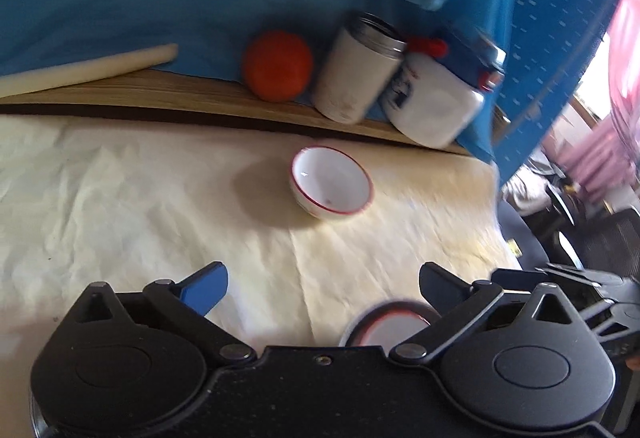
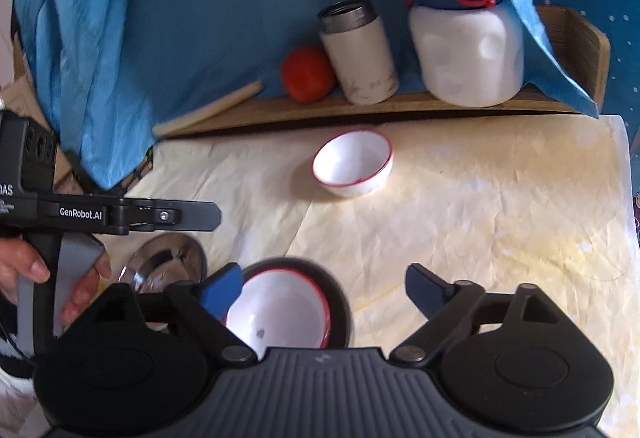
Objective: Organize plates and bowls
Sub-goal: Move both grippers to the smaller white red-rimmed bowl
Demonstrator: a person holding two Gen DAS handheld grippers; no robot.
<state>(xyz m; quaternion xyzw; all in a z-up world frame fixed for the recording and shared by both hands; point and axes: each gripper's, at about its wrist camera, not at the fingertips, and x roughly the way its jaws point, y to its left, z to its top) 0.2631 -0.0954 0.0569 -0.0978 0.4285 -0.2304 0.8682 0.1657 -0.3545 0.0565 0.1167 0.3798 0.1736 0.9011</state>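
1. Nearest the right wrist camera is the right claw (image 2: 324,292), spread wide with nothing between its fingers.
2. Just under its blue finger, at 7 o'clock, a white bowl with a red rim (image 2: 280,314) sits inside a dark bowl (image 2: 340,302).
3. At 9 o'clock from those, a shiny metal bowl (image 2: 168,262) rests on the tabletop (image 2: 480,205).
4. A hand (image 2: 56,278) at the left edge holds the left claw (image 1: 324,288), which is also wide and grips nothing.
5. At 12 o'clock, a second red-rimmed white bowl (image 2: 352,163) stands alone on the pale cloth.
6. Behind it, on a wooden shelf (image 2: 320,107), stand an orange ball (image 2: 307,73), a white flask (image 2: 360,57) and a white bottle (image 2: 468,53).
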